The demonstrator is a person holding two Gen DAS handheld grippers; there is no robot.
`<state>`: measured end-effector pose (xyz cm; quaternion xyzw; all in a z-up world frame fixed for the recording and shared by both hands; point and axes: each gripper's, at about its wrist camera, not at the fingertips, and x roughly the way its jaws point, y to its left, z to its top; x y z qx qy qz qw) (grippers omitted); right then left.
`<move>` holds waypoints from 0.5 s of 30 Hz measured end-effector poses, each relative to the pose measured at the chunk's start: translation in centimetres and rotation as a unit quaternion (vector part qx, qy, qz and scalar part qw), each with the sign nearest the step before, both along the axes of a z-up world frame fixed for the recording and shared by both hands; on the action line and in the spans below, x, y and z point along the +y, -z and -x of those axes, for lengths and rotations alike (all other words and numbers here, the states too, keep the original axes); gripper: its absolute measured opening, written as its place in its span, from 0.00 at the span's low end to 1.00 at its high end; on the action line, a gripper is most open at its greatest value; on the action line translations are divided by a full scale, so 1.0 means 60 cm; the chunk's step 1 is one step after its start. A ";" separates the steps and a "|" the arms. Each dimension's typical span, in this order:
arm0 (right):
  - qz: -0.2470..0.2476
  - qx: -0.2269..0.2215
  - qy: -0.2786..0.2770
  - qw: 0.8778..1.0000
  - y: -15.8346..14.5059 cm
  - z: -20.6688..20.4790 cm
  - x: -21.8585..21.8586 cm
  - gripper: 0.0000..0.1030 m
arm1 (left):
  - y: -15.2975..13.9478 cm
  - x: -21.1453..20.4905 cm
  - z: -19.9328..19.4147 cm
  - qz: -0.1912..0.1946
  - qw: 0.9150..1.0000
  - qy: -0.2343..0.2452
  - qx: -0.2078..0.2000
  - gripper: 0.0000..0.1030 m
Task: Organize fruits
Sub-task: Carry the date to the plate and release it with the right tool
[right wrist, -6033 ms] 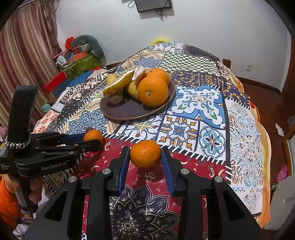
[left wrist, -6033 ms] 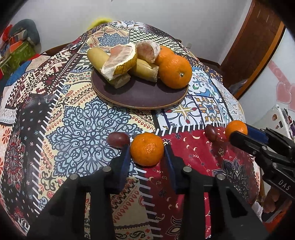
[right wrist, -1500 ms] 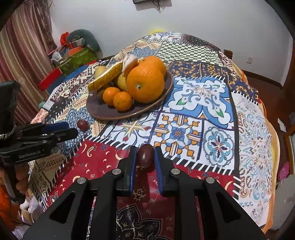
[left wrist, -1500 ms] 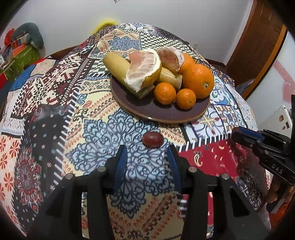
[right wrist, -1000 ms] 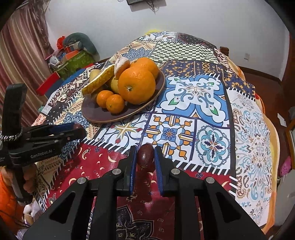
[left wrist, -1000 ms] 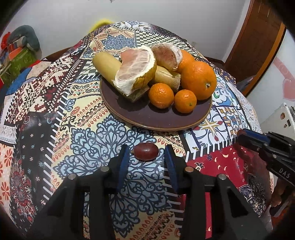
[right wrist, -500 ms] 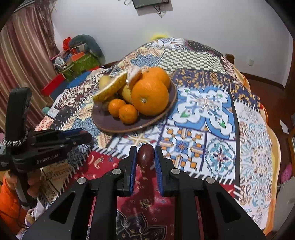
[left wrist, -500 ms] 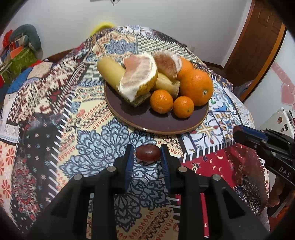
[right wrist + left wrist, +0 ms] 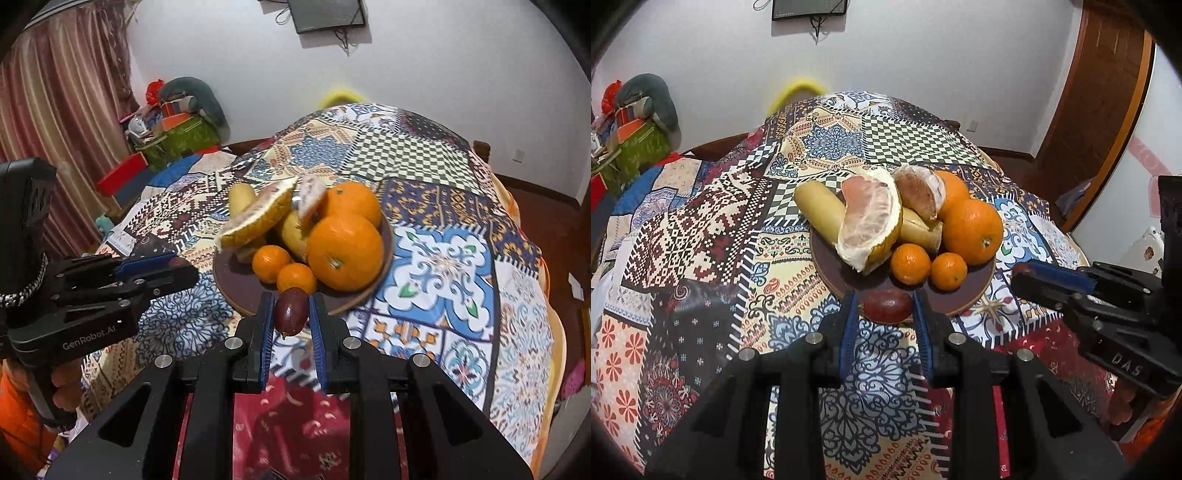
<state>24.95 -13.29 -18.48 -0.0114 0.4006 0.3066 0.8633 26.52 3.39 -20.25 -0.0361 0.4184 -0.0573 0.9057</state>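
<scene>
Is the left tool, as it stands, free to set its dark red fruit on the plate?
Probably yes: the left tool grips the dark red fruit just before the plate, whose near rim is bare.

left gripper — "GenRobot.AI" | right gripper — "DAS", possibly cut off

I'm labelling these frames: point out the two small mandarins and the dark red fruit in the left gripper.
Left mandarin (image 9: 910, 263), left wrist view, centre of its peel.
Right mandarin (image 9: 948, 270), left wrist view, centre of its peel.
Dark red fruit (image 9: 888, 305), left wrist view, middle of its skin.
</scene>
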 end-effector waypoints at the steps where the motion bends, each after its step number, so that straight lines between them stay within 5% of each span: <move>1: 0.002 0.000 -0.003 1.000 0.001 -0.001 0.004 0.17 | 0.001 0.001 -0.002 0.000 1.000 0.000 0.000 0.28; 15: 0.009 -0.001 -0.042 0.999 0.018 -0.019 0.052 0.17 | 0.035 0.018 -0.045 0.020 0.999 0.006 0.025 0.28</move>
